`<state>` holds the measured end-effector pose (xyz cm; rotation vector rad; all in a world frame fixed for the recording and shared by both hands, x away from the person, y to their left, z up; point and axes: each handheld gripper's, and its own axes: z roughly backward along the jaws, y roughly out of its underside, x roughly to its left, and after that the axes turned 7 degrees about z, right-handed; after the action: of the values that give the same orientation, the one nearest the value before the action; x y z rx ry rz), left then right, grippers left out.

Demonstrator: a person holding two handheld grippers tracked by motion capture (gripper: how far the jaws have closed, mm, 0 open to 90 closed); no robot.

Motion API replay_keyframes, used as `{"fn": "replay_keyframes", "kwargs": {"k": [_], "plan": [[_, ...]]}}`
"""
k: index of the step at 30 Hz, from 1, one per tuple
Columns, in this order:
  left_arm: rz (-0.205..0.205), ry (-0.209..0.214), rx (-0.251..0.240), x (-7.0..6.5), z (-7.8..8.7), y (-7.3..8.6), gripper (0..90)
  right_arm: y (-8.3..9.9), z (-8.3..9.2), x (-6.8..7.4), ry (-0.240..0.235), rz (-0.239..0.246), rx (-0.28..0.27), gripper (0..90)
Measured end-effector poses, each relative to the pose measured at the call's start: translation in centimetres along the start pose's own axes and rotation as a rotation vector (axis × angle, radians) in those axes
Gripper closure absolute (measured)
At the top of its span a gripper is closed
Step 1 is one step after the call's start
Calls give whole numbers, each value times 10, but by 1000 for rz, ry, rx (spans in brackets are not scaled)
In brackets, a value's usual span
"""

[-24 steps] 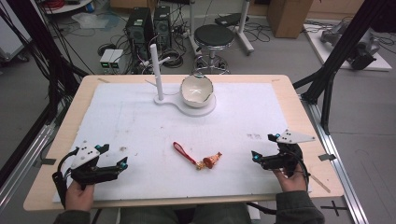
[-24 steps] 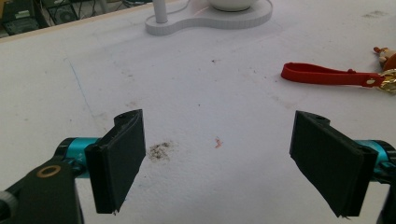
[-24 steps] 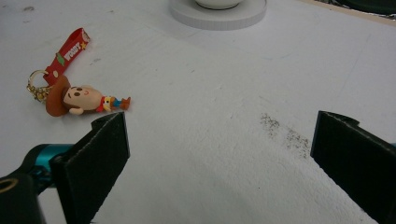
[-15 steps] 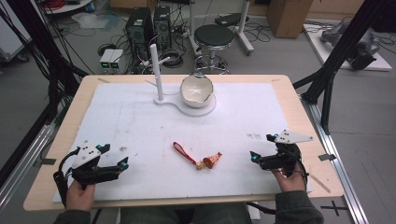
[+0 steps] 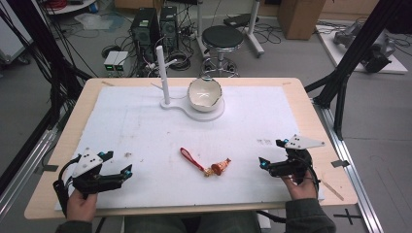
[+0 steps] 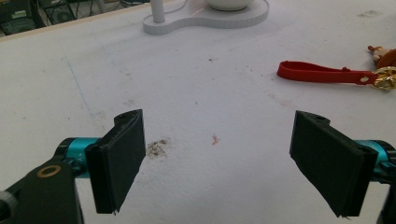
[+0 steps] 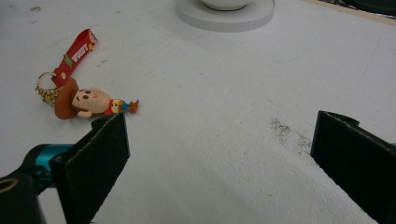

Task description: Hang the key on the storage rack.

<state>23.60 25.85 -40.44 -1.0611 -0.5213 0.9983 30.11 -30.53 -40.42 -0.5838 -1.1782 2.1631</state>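
Nothing has moved — left gripper and right gripper jaws spread wide, flanking keychain.

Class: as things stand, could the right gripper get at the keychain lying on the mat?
Probably yes. The right gripper is open, and bare mat lies between it and the keychain; nothing stands in between.

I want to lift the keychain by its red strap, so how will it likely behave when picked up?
The keychain would probably dangle: its red strap looks thin and bendy, joined by a gold ring to a small figure. The figure likely swings below the strap. It looks light, so a push may slide it across the white mat.
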Motion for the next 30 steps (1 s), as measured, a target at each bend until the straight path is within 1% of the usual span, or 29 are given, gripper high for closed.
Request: {"fn": "replay_keyframes", "kwargs": {"k": [5, 8, 9, 14, 18, 22, 23, 25, 26, 27, 28, 29, 30], "plan": [[3, -2, -6, 0, 2, 0, 188, -1, 2, 2, 2, 4, -2, 37], [2, 3, -6, 0, 3, 0, 188, -1, 2, 3, -5, 2, -5, 37], [4, 2, -7, -1, 3, 0, 188, -1, 2, 3, -7, 8, -7, 37], [-5, 3, -7, -4, 2, -1, 188, -2, 5, 4, -11, 4, -13, 37], [-9, 4, -1, -5, 2, -1, 188, -4, 6, 6, -19, 4, -24, 37], [-15, 3, -4, -5, 2, -1, 188, -9, 5, 9, -40, 1, -37, 37], [-12, 2, -6, -4, 2, -1, 188, -12, 5, 10, -44, 10, -47, 37], [-8, 2, -7, -4, 1, -1, 188, -14, 5, 12, -48, 17, -45, 37], [-11, 2, -4, -3, 1, -1, 188, -21, 2, 16, -64, 38, -33, 37], [-8, -1, -4, -3, 1, 0, 188, -21, 2, 16, -64, 38, -33, 37], [-7, -1, -4, -2, 1, 0, 188, -24, 1, 17, -70, 50, -29, 37], [-7, -1, -5, -2, 0, 0, 188, -27, -1, 21, -78, 57, -11, 38], [-9, 2, -4, -2, 1, 0, 188, -32, -5, 24, -94, 75, 1, 41]]}}
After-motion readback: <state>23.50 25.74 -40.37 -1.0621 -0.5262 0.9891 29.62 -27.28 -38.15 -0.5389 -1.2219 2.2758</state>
